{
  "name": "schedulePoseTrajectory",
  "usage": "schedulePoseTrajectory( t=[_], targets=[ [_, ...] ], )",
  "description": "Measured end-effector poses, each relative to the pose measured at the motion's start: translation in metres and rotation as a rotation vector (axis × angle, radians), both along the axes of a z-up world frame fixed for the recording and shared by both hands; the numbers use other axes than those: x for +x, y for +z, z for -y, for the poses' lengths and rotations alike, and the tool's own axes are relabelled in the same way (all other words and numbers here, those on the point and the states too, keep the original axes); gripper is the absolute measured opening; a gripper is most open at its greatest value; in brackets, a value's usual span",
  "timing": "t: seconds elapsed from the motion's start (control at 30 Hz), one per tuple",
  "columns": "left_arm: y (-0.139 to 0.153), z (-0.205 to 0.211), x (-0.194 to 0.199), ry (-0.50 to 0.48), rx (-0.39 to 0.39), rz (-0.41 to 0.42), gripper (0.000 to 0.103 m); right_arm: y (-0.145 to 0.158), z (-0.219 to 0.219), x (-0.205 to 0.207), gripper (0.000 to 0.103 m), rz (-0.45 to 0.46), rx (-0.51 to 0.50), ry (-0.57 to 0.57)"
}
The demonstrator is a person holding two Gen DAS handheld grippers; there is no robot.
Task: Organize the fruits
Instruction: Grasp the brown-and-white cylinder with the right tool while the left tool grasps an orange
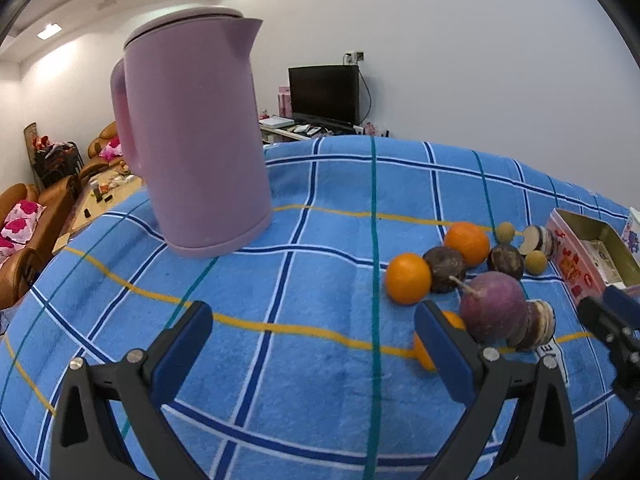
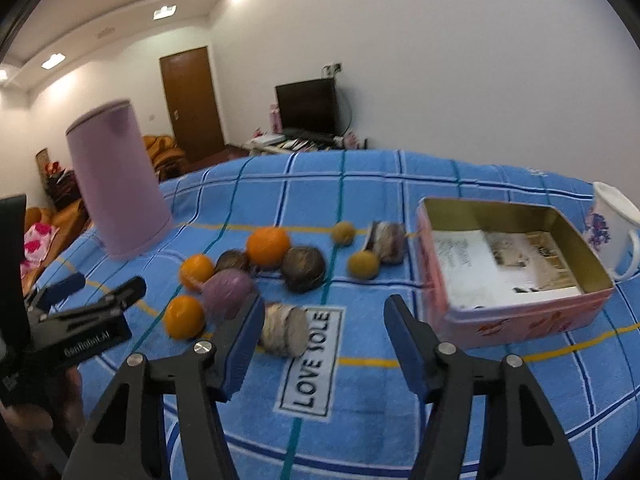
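A: State the pose of each gripper.

B: Left gripper (image 1: 314,338) points forward and down over the blue checked cloth (image 1: 280,280) on the tabletop; its fingers (image 1: 182,344) are spread wide with only cloth between them; released. Right gripper (image 2: 324,340) is pitched down likewise; its fingers (image 2: 244,344) stand apart over the "LOVE SOLE" label (image 2: 312,360); nothing is between them; released.

A: Locate the fruit.

B: All of it lies loose on the cloth, between the purple kettle (image 1: 192,132) and the pink tin (image 2: 516,264). Three oranges (image 2: 268,246), two dark round fruits (image 2: 303,269), one large purple fruit (image 2: 227,293), two small yellow-brown fruits (image 2: 363,265) and two sliced stacks (image 2: 285,330). The near stack lies just beside the right gripper's left finger; whether it touches cannot be told.

A: List what each view shows alone.

B: Left wrist view: kettle handle, lid and spout; one orange (image 1: 424,354) partly hidden behind the right-hand finger. Right wrist view: the open tin interior holding printed paper; a white floral mug (image 2: 614,232) beside the tin; the cloth label; the left gripper (image 2: 104,290) at the left edge; this view is motion-blurred.
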State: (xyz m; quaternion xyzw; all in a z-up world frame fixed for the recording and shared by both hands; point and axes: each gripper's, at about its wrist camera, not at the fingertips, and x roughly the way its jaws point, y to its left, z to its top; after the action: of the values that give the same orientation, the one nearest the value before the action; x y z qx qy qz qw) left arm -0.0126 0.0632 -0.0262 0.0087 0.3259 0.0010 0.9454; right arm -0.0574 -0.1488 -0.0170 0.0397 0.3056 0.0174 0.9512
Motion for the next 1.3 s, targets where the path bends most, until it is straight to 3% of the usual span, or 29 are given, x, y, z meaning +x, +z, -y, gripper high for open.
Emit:
schedulePoseTrajectory(
  t=[0.07,0.5,0.6,0.7,0.9,1.03,1.3],
  targets=[
    [-0.004,-0.001,-0.001,-0.016,0.005,-0.014,0.097,-0.005,-0.007,0.003,0.064,-0.032,-0.015,0.032],
    [-0.012,0.011,-0.002,-0.103,-0.014,-0.097,0.097,-0.037,-0.033,0.047,0.064,-0.228,-0.083,0.127],
    [-0.013,0.014,0.000,-0.120,-0.011,-0.109,0.096,-0.044,-0.036,0.053,0.056,-0.257,-0.095,0.138],
    [-0.015,0.020,0.002,-0.142,-0.006,-0.124,0.096,-0.045,-0.038,0.054,0.046,-0.257,-0.100,0.162],
    [-0.017,0.032,0.001,-0.176,0.024,-0.139,0.096,-0.045,-0.039,0.048,0.045,-0.245,-0.113,0.160],
    [-0.023,0.040,0.007,-0.196,0.027,-0.183,0.096,-0.031,-0.029,0.038,0.044,-0.179,-0.120,0.123],
    [-0.033,0.054,0.022,-0.202,0.031,-0.246,0.081,-0.011,-0.022,0.025,0.044,-0.063,-0.145,0.059]
  ],
)
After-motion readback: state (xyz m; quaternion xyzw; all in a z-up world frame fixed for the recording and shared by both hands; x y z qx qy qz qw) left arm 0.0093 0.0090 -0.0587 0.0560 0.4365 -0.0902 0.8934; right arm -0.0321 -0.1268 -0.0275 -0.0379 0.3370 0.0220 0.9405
